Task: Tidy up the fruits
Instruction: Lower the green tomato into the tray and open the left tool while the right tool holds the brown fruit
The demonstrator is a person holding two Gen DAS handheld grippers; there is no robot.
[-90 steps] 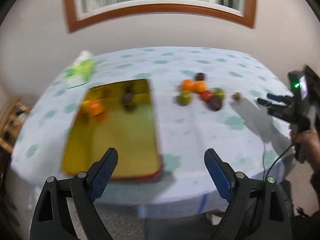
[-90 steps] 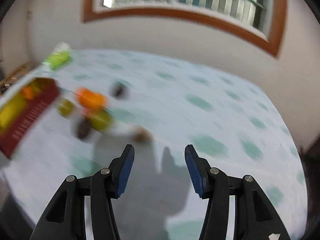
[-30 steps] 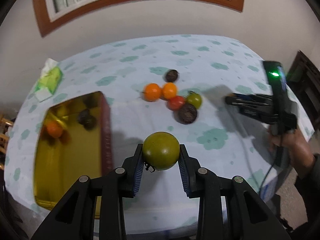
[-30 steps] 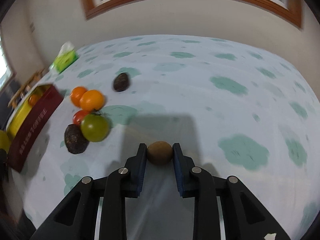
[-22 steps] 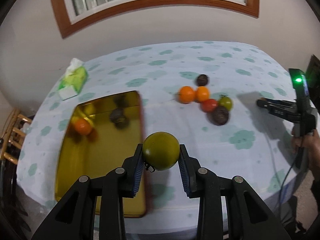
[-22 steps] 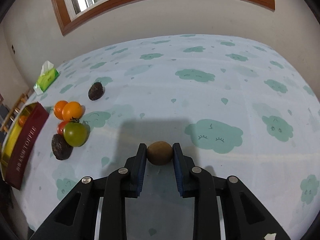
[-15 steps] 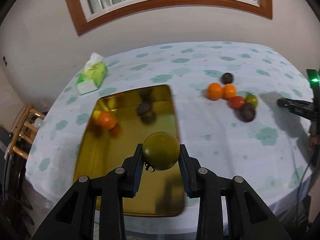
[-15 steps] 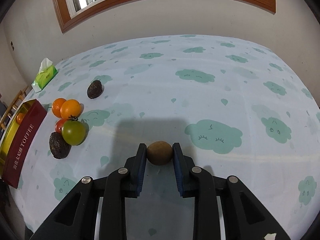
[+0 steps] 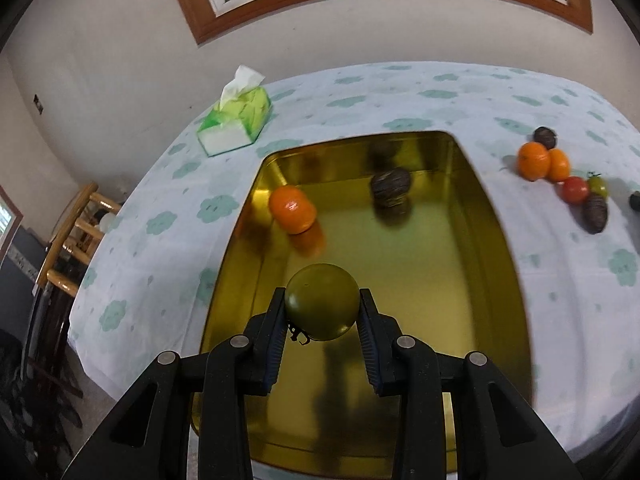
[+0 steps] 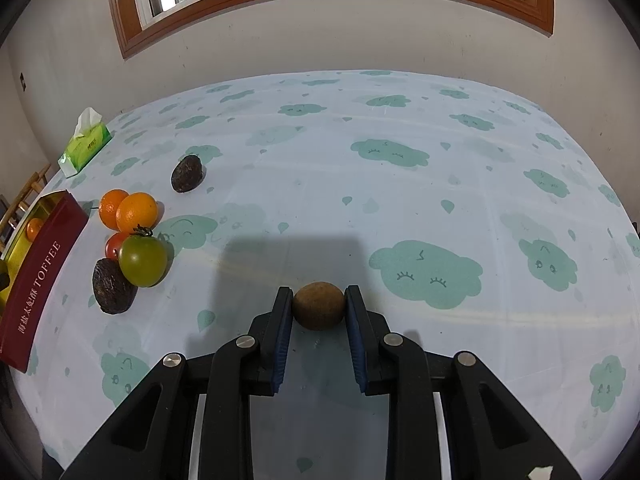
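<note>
While our left tool (image 9: 322, 320) grips the green tomato (image 9: 322, 307) above the tin (image 9: 496, 240), we must lower, then release; our right tool (image 10: 319, 312) clamps a brown fruit (image 10: 319, 305).

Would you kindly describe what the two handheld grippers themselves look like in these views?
Both look alike. The left gripper and right gripper have matte black angular linkage arms with triangular cutouts and round silver pivot bolts. Their fingers are flat black plates faced with ribbed blue pads. No cables, sleeves or markings are visible.

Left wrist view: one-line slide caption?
Left hand-held gripper holds green tomato above gold tin.
</note>
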